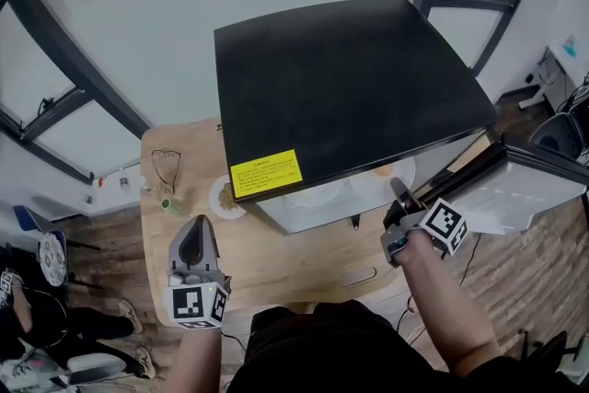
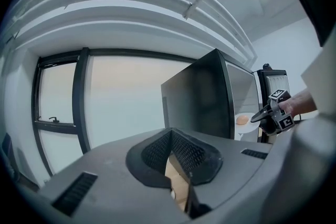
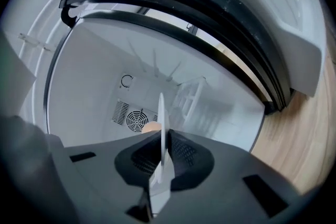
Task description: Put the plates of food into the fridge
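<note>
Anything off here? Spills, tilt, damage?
Nothing stands out. The right gripper holds a plate level at the open fridge, food on it; a second plate sits flat on the table.

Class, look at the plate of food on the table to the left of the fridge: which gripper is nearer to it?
Left. The left gripper is just short of that plate; the right gripper is across at the fridge opening, clamped on a second plate.

The person is wearing a black top (image 1: 313, 350), while the grey plastic left gripper (image 1: 197, 224) and right gripper (image 1: 398, 190) are each showing black ribbed pads (image 2: 157, 152) and a white cube (image 1: 444, 225) bearing black square markers.
</note>
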The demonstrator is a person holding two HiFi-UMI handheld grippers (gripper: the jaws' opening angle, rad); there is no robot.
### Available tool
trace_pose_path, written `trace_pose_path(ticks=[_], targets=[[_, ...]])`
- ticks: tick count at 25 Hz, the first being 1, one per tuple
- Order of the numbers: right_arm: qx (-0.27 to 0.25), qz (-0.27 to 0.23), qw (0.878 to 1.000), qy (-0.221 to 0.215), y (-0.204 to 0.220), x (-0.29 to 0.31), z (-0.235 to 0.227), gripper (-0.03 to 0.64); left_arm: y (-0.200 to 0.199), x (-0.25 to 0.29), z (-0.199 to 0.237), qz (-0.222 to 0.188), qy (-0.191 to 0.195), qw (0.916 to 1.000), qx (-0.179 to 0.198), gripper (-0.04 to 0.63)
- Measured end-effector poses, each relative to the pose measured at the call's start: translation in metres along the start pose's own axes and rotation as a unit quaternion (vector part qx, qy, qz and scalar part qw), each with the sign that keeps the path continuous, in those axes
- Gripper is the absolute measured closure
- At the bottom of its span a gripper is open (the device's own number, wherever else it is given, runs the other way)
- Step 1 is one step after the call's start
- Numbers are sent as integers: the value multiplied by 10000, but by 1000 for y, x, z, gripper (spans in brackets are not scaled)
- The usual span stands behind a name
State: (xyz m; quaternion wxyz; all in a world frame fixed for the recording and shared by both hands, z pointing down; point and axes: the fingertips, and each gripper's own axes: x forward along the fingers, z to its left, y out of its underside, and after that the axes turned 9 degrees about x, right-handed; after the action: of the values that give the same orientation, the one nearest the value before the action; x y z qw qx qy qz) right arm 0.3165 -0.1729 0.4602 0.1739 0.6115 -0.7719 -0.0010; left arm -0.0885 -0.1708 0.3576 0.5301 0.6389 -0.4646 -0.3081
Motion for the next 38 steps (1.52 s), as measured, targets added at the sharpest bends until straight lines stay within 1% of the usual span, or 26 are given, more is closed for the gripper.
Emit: trace_pose_path(ticks=[2,5,8,10,14,16,20,21,22,23,24,26,29,32,35,38], targets=[[-226,-28,9997,-1,-6,10,3,581,4,0,0,51,5,10000,27,592],[-782,-3,9969,72,-9,22,8,580,10,-1,5,170,-47,9998,6,592],[-1336,14,9905,314,-13,30,8,572,11,1,8,190,-151,9997,-32,592],[-1755,-4,9836,415,-17,35,10,557,9,2,7,148,-170,9997,-16,592],[-2697,-65,9594,822,-29,43,10,515,3,3,7,60,-220,9997,13,592],[-3059,-22,9457,1094,-33,45,7,476,0,2,6,26,-252,9997,7,592],[-3754,105,9126,1616,-38,48,2,391,-5,-2,7,-23,-286,9996,55,592],[-3902,44,9046,1714,-40,47,1,371,-6,-2,8,-26,-304,9995,53,592],[-4017,-56,8983,1779,-43,45,1,365,-7,-3,8,-31,-321,9995,46,592],[-4093,-165,8943,1801,-45,43,3,364,-8,-3,9,-37,-335,9994,39,592],[-4132,-253,8927,1780,-46,41,5,364,-8,-4,9,-45,-344,9994,34,592],[-4135,-336,8946,1658,-43,38,10,364,-8,-4,9,-58,-352,9994,28,592],[-4046,-340,9032,1393,-35,35,14,364,-6,-3,6,-10,-320,9995,56,592],[-3966,-260,9105,1139,-25,32,19,364,-5,-2,1,70,-209,9997,111,592],[-3911,-257,9153,922,-11,28,24,364,-12,-9,1,-92,-147,9998,58,592],[-3840,-315,9204,660,3,21,30,365,-11,-22,10,-175,-226,9996,77,592]])
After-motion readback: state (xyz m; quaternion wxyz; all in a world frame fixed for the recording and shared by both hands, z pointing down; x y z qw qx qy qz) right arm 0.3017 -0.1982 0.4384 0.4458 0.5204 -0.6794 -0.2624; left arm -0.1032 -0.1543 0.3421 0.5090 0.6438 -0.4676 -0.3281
